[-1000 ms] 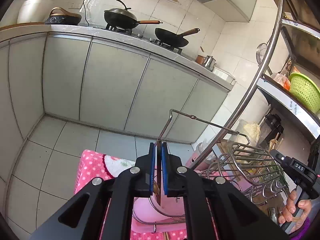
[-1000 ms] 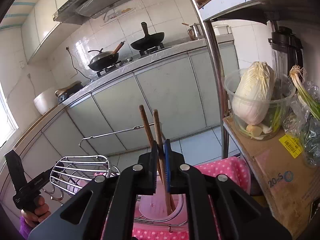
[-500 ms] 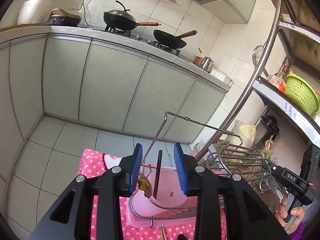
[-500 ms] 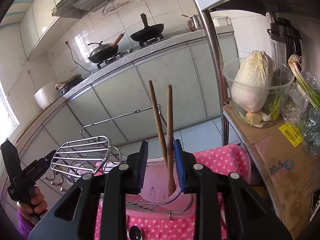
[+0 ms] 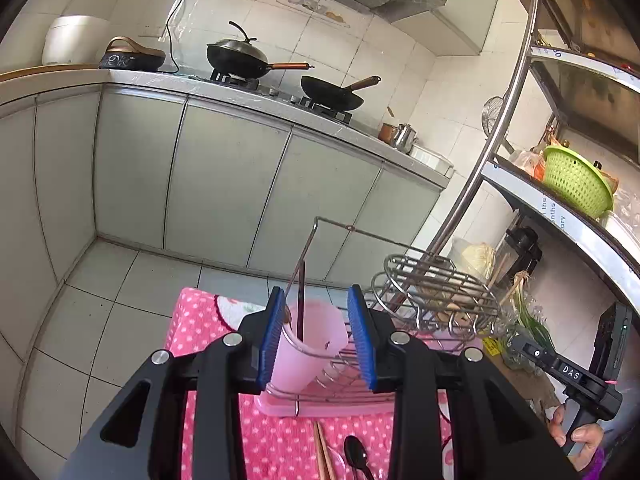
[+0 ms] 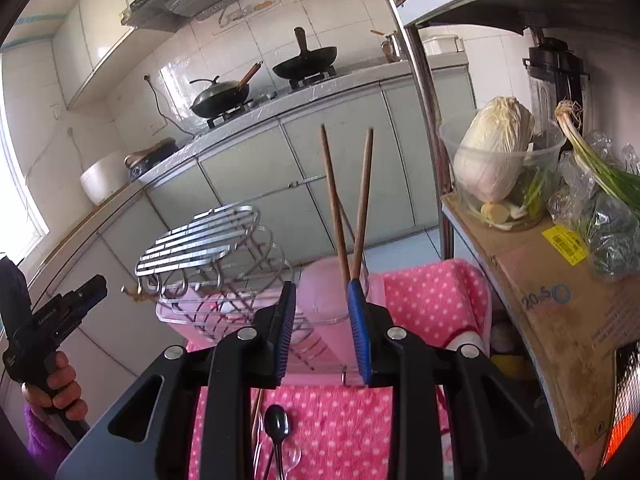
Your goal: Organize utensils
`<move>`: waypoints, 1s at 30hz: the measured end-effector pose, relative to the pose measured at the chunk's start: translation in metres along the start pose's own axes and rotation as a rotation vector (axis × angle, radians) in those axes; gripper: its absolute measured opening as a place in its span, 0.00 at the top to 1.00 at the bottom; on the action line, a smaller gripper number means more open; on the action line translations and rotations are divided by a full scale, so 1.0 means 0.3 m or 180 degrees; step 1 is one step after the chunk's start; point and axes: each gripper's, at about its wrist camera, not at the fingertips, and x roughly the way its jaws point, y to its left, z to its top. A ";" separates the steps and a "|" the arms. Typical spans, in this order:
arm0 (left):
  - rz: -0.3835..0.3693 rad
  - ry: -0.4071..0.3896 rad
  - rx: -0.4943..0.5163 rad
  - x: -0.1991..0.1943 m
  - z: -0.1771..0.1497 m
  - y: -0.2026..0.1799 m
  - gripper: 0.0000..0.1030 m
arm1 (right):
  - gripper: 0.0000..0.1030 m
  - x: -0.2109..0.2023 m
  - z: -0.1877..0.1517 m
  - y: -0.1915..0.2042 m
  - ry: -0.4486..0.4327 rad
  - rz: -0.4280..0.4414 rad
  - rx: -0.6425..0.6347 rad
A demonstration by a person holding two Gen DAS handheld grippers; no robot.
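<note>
At frame centre, right wrist view: two chopsticks (image 6: 348, 208) stand in pink cup (image 6: 332, 292) | right gripper (image 6: 322, 328), left gripper (image 5: 318, 338) jaws just opened, empty | lower frame: black spoon (image 6: 277, 428) and other utensils on pink cloth (image 6: 432, 296), unsorted

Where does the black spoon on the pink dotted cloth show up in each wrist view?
Left wrist: the black spoon lies at the bottom edge, right of centre, between the gripper's arms, beside a chopstick pair.
Right wrist: the black spoon lies at the bottom, left of centre, below the open jaws.
Shared landmark: the pink utensil cup in the wire rack, seen just beyond the fingertips in both views.
</note>
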 end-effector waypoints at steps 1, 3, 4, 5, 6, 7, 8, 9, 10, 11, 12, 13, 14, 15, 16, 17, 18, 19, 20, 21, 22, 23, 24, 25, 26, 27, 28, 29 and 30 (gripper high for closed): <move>0.0018 0.0038 0.0016 -0.010 -0.022 -0.005 0.69 | 0.73 -0.003 -0.022 0.005 0.0043 -0.0003 -0.0012; 0.0028 0.0120 0.0043 -0.022 -0.064 -0.012 0.69 | 0.73 -0.001 -0.082 0.015 0.0166 0.0052 -0.0014; 0.0046 0.0165 0.0058 -0.025 -0.086 -0.015 0.69 | 0.73 0.003 -0.105 0.021 0.0231 0.0082 -0.0013; 0.0071 0.0214 0.0080 -0.025 -0.110 -0.018 0.69 | 0.73 0.012 -0.139 0.027 0.0319 0.0106 -0.0024; 0.0092 0.0266 0.0103 -0.022 -0.132 -0.021 0.69 | 0.73 0.019 -0.162 0.033 0.0375 0.0106 -0.0039; 0.0102 0.0339 0.0136 -0.018 -0.157 -0.022 0.69 | 0.73 0.027 -0.184 0.038 0.0422 0.0107 -0.0049; 0.0109 0.0407 0.0156 -0.012 -0.179 -0.022 0.69 | 0.73 0.040 -0.213 0.042 0.0491 0.0116 -0.0064; 0.0112 0.0473 0.0158 -0.004 -0.202 -0.020 0.69 | 0.73 0.053 -0.235 0.047 0.0553 0.0126 -0.0071; 0.0117 0.0534 0.0144 0.005 -0.225 -0.016 0.69 | 0.73 0.068 -0.258 0.051 0.0618 0.0148 -0.0068; 0.0135 0.0584 0.0127 0.014 -0.247 -0.011 0.69 | 0.73 0.083 -0.279 0.056 0.0685 0.0180 -0.0066; 0.0168 0.0618 0.0118 0.022 -0.269 -0.007 0.69 | 0.73 0.099 -0.293 0.062 0.0745 0.0204 -0.0067; 0.0188 0.0652 0.0123 0.030 -0.293 -0.003 0.69 | 0.73 0.117 -0.309 0.067 0.0811 0.0228 -0.0070; 0.0198 0.0699 0.0139 0.040 -0.315 -0.004 0.69 | 0.73 0.140 -0.329 0.076 0.0889 0.0252 -0.0078; 0.0190 0.0749 0.0142 0.049 -0.337 0.000 0.70 | 0.73 0.159 -0.343 0.080 0.0951 0.0268 -0.0075; 0.0167 0.0802 0.0123 0.057 -0.355 0.005 0.71 | 0.73 0.186 -0.360 0.084 0.1033 0.0299 -0.0057; 0.0152 0.0847 0.0100 0.064 -0.372 0.010 0.71 | 0.73 0.207 -0.368 0.088 0.1090 0.0322 -0.0037; 0.0147 0.0882 0.0085 0.071 -0.387 0.013 0.72 | 0.73 0.232 -0.377 0.093 0.1160 0.0344 -0.0016; 0.0143 0.0914 0.0083 0.077 -0.396 0.015 0.73 | 0.73 0.265 -0.385 0.098 0.1240 0.0360 0.0005; 0.0140 0.0936 0.0082 0.081 -0.404 0.017 0.74 | 0.73 0.293 -0.390 0.101 0.1298 0.0373 0.0014; 0.0134 0.0951 0.0076 0.084 -0.409 0.019 0.74 | 0.73 0.318 -0.394 0.108 0.1345 0.0380 0.0012; 0.0128 0.0965 0.0075 0.086 -0.412 0.019 0.74 | 0.73 0.348 -0.397 0.120 0.1387 0.0368 -0.0019; 0.0126 0.0975 0.0084 0.088 -0.416 0.021 0.74 | 0.73 0.371 -0.399 0.128 0.1420 0.0355 -0.0053; 0.0132 0.0986 0.0105 0.091 -0.418 0.021 0.74 | 0.73 0.396 -0.403 0.138 0.1459 0.0350 -0.0084; 0.0147 0.1005 0.0129 0.095 -0.424 0.021 0.74 | 0.73 0.418 -0.407 0.143 0.1493 0.0336 -0.0110; 0.0151 0.1035 0.0147 0.103 -0.424 0.020 0.74 | 0.73 0.442 -0.414 0.151 0.1527 0.0290 -0.0153; 0.0154 0.1074 0.0157 0.111 -0.431 0.021 0.74 | 0.73 0.464 -0.422 0.159 0.1558 0.0244 -0.0203; 0.0160 0.1110 0.0159 0.117 -0.438 0.024 0.74 | 0.73 0.484 -0.432 0.164 0.1589 0.0210 -0.0239; 0.0166 0.1151 0.0161 0.128 -0.444 0.024 0.74 | 0.73 0.498 -0.440 0.168 0.1616 0.0183 -0.0257; 0.0168 0.1197 0.0160 0.141 -0.449 0.023 0.74 | 0.73 0.512 -0.453 0.172 0.1640 0.0166 -0.0268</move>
